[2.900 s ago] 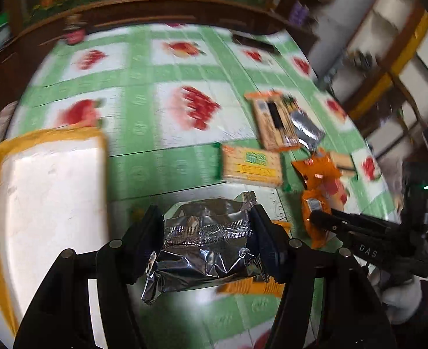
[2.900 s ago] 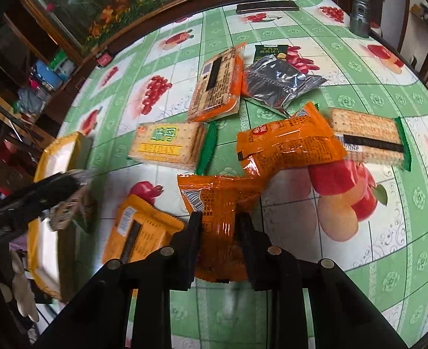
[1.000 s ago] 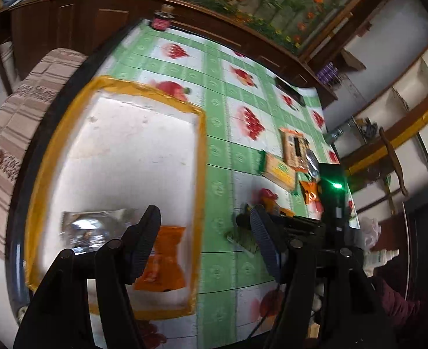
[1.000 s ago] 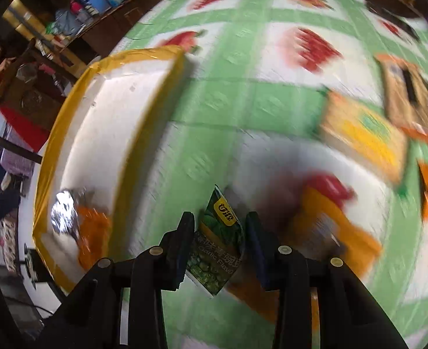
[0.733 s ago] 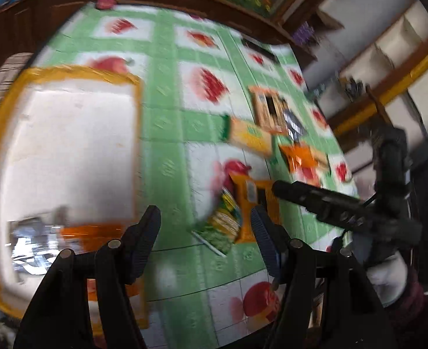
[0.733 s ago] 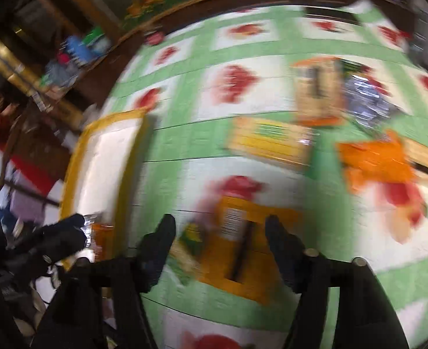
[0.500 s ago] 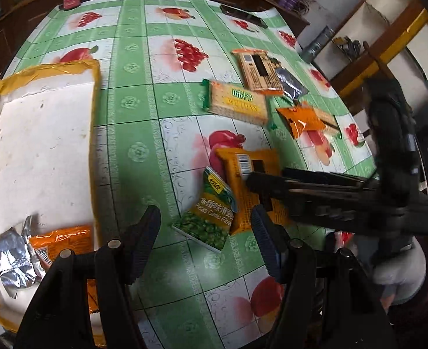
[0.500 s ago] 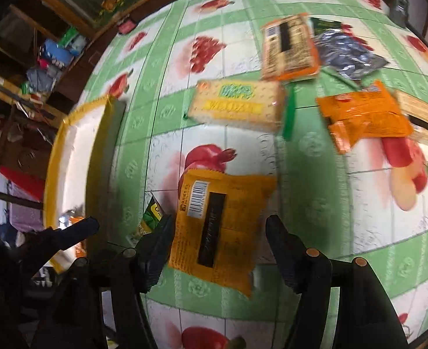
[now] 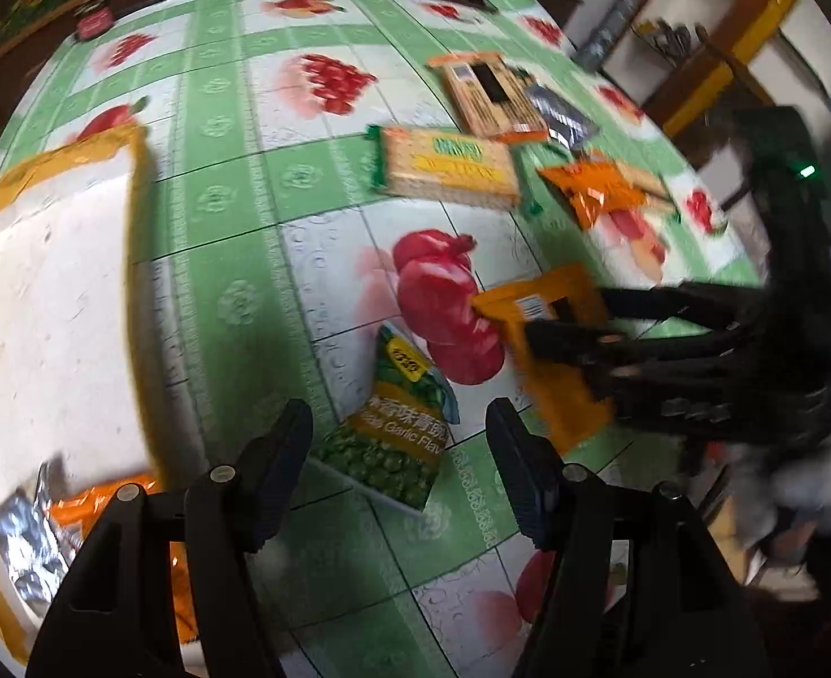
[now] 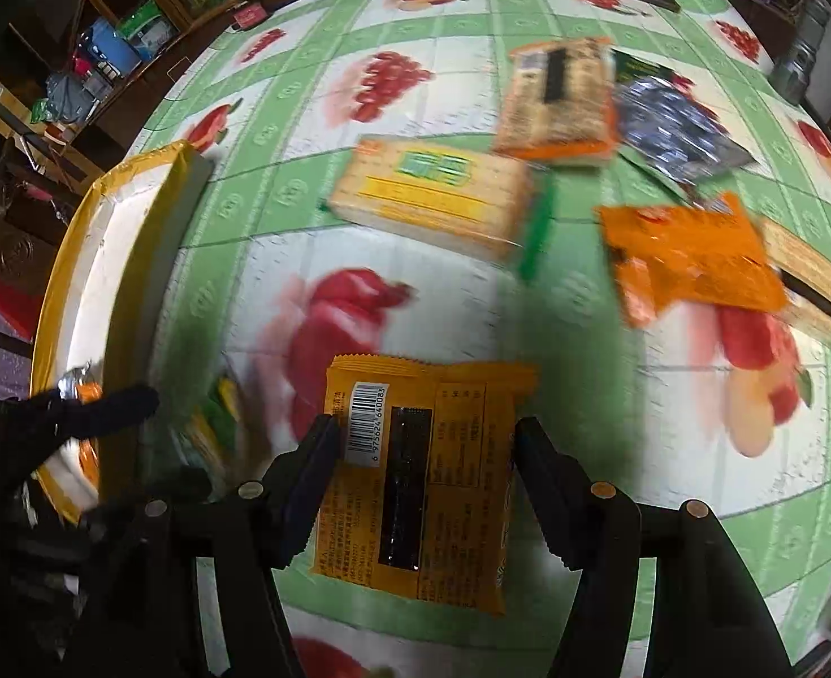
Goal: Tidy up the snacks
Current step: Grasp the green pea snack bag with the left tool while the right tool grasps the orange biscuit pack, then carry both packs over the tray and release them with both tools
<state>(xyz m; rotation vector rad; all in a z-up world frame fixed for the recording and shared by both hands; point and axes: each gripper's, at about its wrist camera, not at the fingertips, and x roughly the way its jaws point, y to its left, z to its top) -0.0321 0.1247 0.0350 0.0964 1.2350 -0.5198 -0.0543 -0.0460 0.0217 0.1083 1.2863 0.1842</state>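
We are working over the desk (image 9: 234,305) with its green fruit-print cloth, filling the yellow-rimmed tray (image 9: 65,158) at the left. Only a silver packet (image 9: 25,537) and an orange packet (image 9: 104,500) are lying in its near corner. Most snacks are still waiting outside: the cracker pack (image 10: 432,198), several packets far right, the yellow packet (image 10: 432,469) and the green pea bag (image 9: 398,440). Our right claw (image 10: 424,480), having just been narrowing, is straddling the yellow packet without pressing it. Our left claw (image 9: 398,469) is hanging open above the pea bag.

Both grippers, left gripper (image 9: 398,452) and right gripper (image 10: 424,466), are matte black plastic with ribbed pads and brass-coloured pivot screws
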